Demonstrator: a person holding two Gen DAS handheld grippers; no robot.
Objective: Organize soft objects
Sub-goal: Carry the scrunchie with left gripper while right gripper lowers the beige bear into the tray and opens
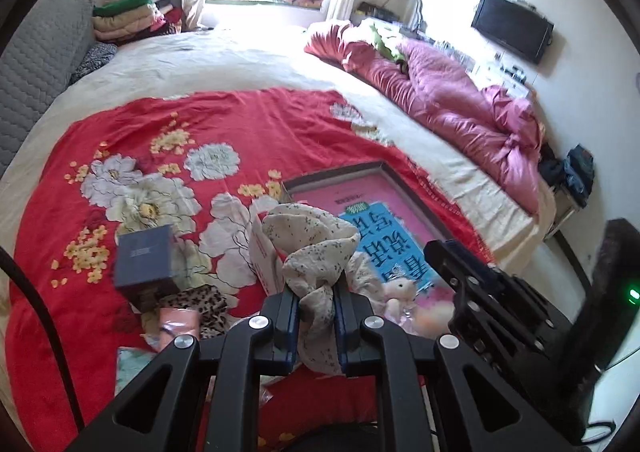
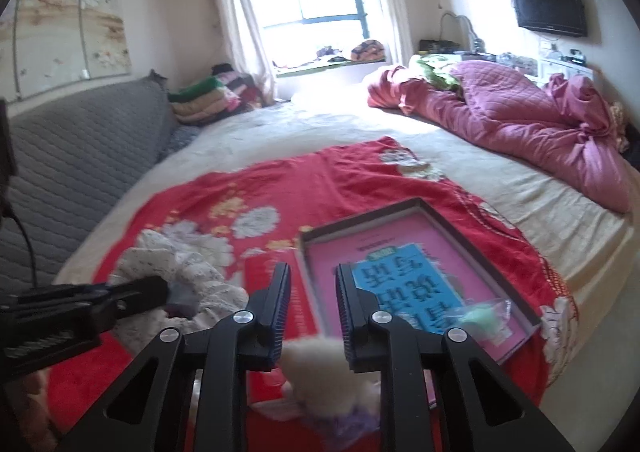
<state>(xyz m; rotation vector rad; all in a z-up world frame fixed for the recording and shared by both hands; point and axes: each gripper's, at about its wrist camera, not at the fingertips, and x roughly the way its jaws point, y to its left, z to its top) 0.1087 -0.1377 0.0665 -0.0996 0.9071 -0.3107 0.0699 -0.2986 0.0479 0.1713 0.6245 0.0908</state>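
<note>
My left gripper [image 1: 316,312] is shut on a cream cloth with small flowers [image 1: 316,244], bunched and lifted above the red floral bedspread [image 1: 240,131]. The right wrist view shows this cloth [image 2: 160,256] at the left, with the left gripper [image 2: 160,290] on it. My right gripper [image 2: 312,272] has its jaws close together with nothing between the tips. A fluffy white plush toy [image 2: 316,364] shows blurred at their base; I cannot tell whether the pads pinch it. The same toy [image 1: 400,288] lies by the shallow pink and blue box [image 1: 376,211], beside the right gripper [image 1: 436,248].
A dark blue box [image 1: 144,262], a leopard-print cloth [image 1: 200,308] and a white carton [image 1: 264,252] lie on the bedspread. A green bagged item [image 2: 480,312] sits in the shallow box [image 2: 420,276]. A crumpled pink quilt [image 1: 460,103] fills the right side; folded blankets [image 1: 132,11] are stacked far left.
</note>
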